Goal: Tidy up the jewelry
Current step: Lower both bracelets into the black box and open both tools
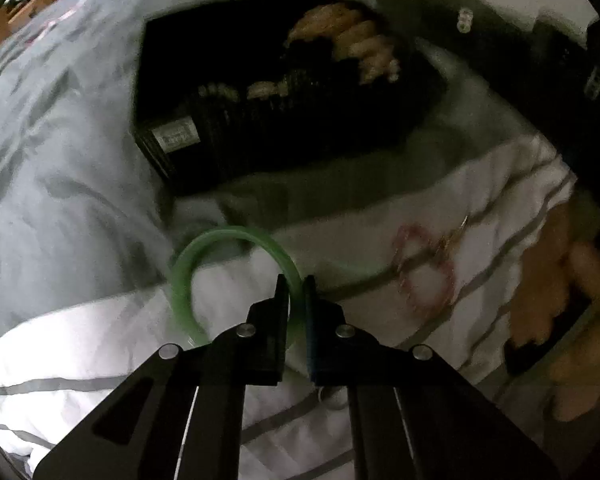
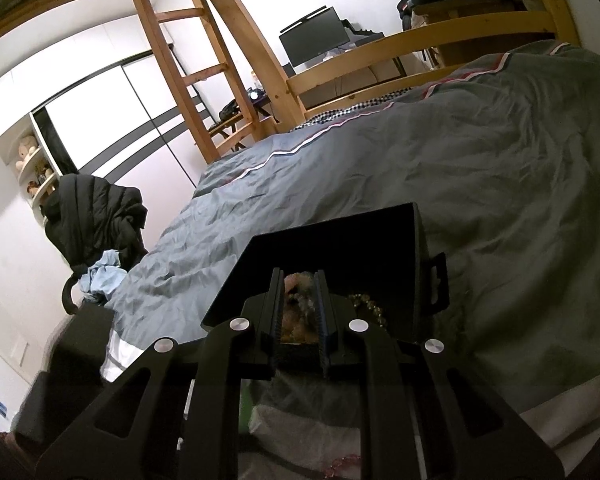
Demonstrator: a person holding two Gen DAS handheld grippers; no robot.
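In the left wrist view a green bangle (image 1: 204,256) lies on the white striped cloth (image 1: 80,344). My left gripper (image 1: 296,282) points down at it and is shut on its right rim. Behind it stands the open black jewelry box (image 1: 172,80), with beaded bracelets (image 1: 264,90) inside. In the right wrist view my right gripper (image 2: 298,276) straddles the box's near wall (image 2: 298,350) and is shut on it. Beads (image 2: 370,308) show inside, and the lid (image 2: 332,240) stands upright behind them. A pink bracelet (image 1: 420,276) lies on the cloth to the right of the bangle.
A grey duvet (image 2: 480,168) covers the bed around the box. A person's hand (image 1: 364,44) grips the far side over the box. A blurred skin-toned part of the person (image 1: 560,312) is at the right. A small ring (image 1: 333,398) lies under my left gripper. A wooden bed rail (image 2: 420,48) runs behind.
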